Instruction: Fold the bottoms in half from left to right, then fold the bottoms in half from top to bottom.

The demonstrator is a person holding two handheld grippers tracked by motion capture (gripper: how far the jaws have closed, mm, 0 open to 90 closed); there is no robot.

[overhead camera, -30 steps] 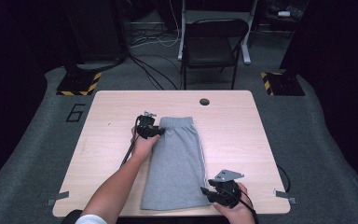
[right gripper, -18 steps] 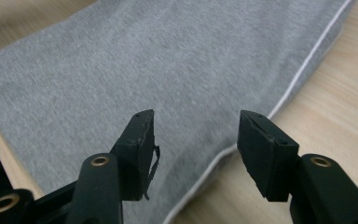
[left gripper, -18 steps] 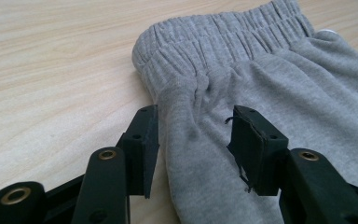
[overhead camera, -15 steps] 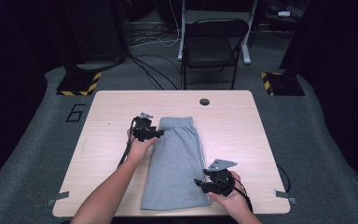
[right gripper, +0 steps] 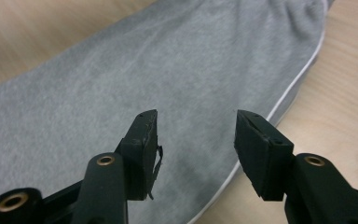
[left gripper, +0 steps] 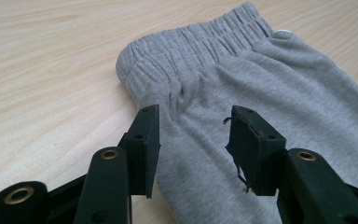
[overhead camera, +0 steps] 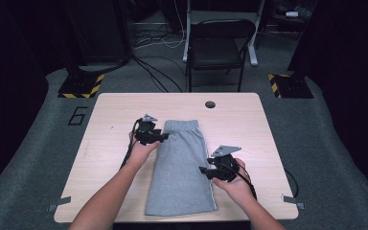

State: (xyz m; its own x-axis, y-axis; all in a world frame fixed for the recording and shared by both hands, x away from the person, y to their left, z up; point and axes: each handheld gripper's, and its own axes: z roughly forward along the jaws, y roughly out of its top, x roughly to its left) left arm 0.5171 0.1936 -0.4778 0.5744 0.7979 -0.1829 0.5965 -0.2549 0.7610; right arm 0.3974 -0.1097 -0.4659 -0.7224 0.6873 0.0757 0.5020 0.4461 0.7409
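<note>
Folded grey shorts (overhead camera: 182, 167) lie lengthwise on the wooden table (overhead camera: 110, 143), waistband (left gripper: 191, 42) at the far end. My left gripper (overhead camera: 162, 136) hovers at the shorts' left edge just below the waistband. Its jaws (left gripper: 193, 144) stand apart over the cloth (left gripper: 261, 79), have just been closing a little, and pinch nothing. My right gripper (overhead camera: 202, 170) is at the right edge, halfway down. Its jaws (right gripper: 196, 144) are open above the grey cloth (right gripper: 121, 70) and the white side seam (right gripper: 289, 93), have just been closing, and grip nothing.
A small round hole (overhead camera: 210, 104) sits near the table's far edge. A black chair (overhead camera: 220, 43) stands behind the table, with cables on the floor around it. Bare wood lies left and right of the shorts.
My right gripper has moved away from the person along the shorts' right edge, from near the hem to the middle. The left gripper has barely shifted by the waistband.
</note>
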